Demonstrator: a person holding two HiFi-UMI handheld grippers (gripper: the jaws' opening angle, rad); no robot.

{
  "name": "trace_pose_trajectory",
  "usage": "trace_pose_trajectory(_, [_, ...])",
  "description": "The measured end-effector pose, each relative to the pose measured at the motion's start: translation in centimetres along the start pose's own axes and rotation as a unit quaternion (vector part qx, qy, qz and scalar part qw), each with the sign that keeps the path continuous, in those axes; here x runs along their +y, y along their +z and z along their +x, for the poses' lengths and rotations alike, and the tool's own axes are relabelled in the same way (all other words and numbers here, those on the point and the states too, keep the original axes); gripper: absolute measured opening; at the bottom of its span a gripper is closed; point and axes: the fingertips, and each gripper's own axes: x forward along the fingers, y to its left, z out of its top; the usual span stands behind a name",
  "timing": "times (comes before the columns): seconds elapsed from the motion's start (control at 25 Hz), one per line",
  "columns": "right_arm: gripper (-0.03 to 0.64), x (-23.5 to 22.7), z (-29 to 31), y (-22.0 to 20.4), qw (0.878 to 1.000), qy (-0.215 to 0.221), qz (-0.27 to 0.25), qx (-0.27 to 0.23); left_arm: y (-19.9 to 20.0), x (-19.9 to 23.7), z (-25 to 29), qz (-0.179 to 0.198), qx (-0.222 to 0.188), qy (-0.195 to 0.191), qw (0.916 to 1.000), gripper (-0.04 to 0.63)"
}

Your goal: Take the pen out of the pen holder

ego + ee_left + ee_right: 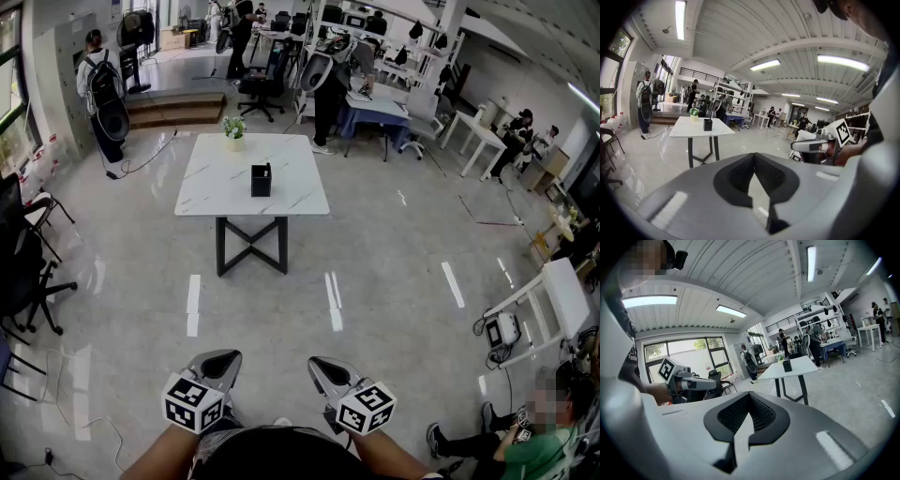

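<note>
The black pen holder (261,180) stands on a white marble table (216,183) far ahead across the floor. It is small in both gripper views (708,124) (787,365), and a thin pen end barely shows above its rim. My left gripper (217,361) (753,157) and right gripper (325,367) (749,397) are held low, close to my body and far from the table. Each has its jaws together with nothing between them.
A small potted plant (234,131) sits at the table's far edge. Black office chairs (28,272) stand at the left. A white bench (562,295) and a seated person (534,441) are at the right. Several people and desks fill the back. Cables lie on the floor at the lower left.
</note>
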Motion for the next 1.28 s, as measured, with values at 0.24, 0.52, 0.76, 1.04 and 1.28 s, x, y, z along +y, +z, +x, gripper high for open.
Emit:
trace_pose_trajectory(0.24, [-0.005, 0.7, 0.0, -0.1, 1.000, 0.006, -0.005, -0.001, -0.1, 0.2, -0.6, 0.001, -0.002, 0.005, 1.0000, 0.057])
trace_pose_trajectory(0.52, [-0.005, 1.1, -0.2, 0.1, 1.000, 0.023, 0.001, -0.007, -0.3, -0.4, -0.6, -0.001, -0.001, 0.007, 1.0000, 0.057])
trace_pose_trajectory(0.76, [-0.005, 1.4, -0.3, -1.0, 0.999, 0.033, 0.005, 0.008, -0.9, -1.0, -0.6, -0.018, -0.001, 0.005, 0.9998, 0.057])
trace_pose_trajectory(1.04, [-0.005, 1.3, -1.1, -1.2, 0.999, 0.049, -0.011, 0.013, -2.0, -2.1, -0.2, -0.029, 0.008, 0.006, 0.9995, 0.057])
trace_pose_trajectory(1.28, [-0.005, 0.5, -2.2, -1.6, 0.998, 0.055, -0.014, 0.018, -2.4, -3.2, 0.2, -0.028, 0.005, 0.016, 0.9995, 0.057])
